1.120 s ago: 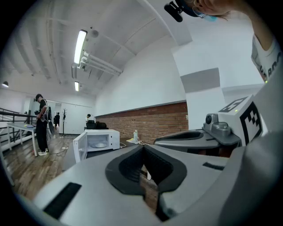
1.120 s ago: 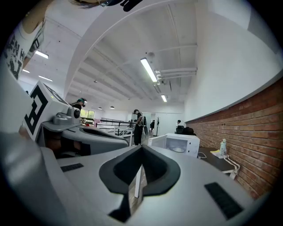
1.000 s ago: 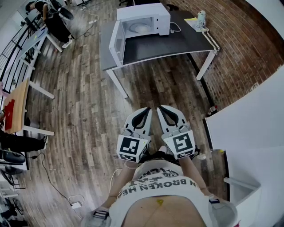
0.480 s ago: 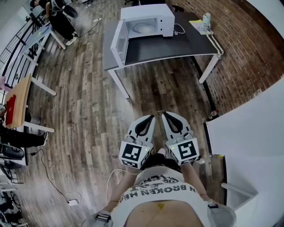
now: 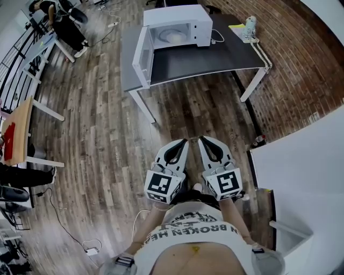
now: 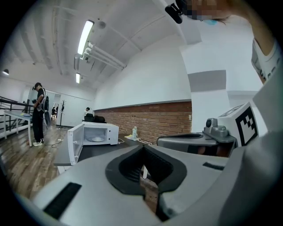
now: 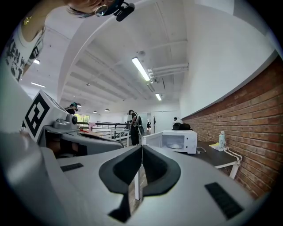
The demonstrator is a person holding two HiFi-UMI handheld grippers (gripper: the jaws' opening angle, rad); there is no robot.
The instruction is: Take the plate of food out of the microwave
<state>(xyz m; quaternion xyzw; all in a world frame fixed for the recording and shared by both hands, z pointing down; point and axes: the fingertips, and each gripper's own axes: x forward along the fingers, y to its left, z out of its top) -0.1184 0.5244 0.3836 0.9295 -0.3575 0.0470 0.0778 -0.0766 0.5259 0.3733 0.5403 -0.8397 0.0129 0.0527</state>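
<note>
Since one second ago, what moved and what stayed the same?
The left hand-held gripper and the right hand-held gripper slid together a little lower in the head view, toward the person's body. Nothing was grabbed or let go: both stay shut and empty. The microwave stays on the table, its door still open and the plate still inside.
</note>
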